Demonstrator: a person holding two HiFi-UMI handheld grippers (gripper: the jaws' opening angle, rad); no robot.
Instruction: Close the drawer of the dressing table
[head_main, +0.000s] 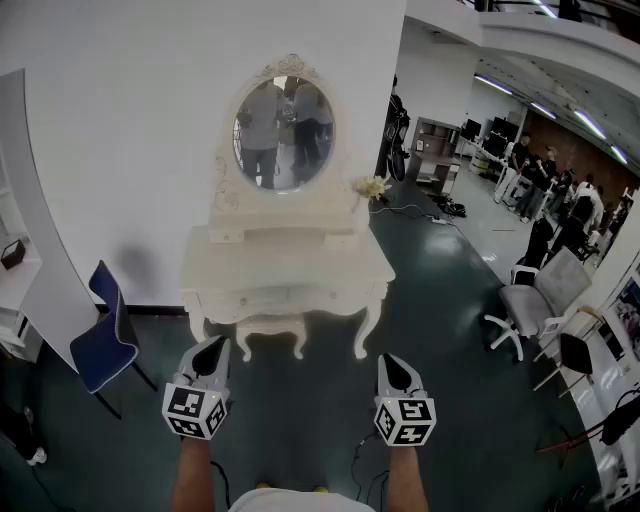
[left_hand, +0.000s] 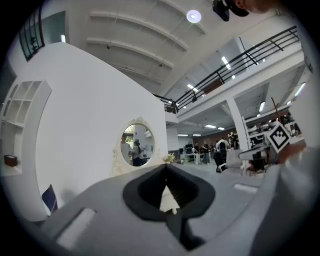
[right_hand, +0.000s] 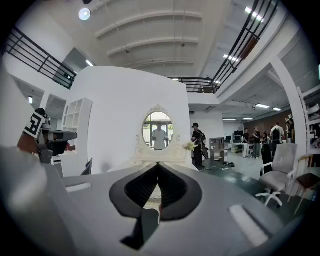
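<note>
Lighting is overhead: a round ceiling lamp (left_hand: 194, 16) and strip lights (head_main: 590, 122) give even, bright illumination. In the head view the white wall (head_main: 150, 120) and dressing table (head_main: 285, 265) are washed out, with surface detail largely lost. A soft shadow lies on the wall left of the table. The dark floor (head_main: 300, 420) reads dim. Both gripper views bend strongly at the edges, with black corners. The left hand-held gripper (left_hand: 165, 166) and right hand-held gripper (right_hand: 158, 164) are blurred near the lens.

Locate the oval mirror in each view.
Head view: mirror, upper centre.
Left gripper view: mirror, left of centre.
Right gripper view: mirror, centre.
Shared landmark: blue chair, lower left of the mirror in all three.
</note>
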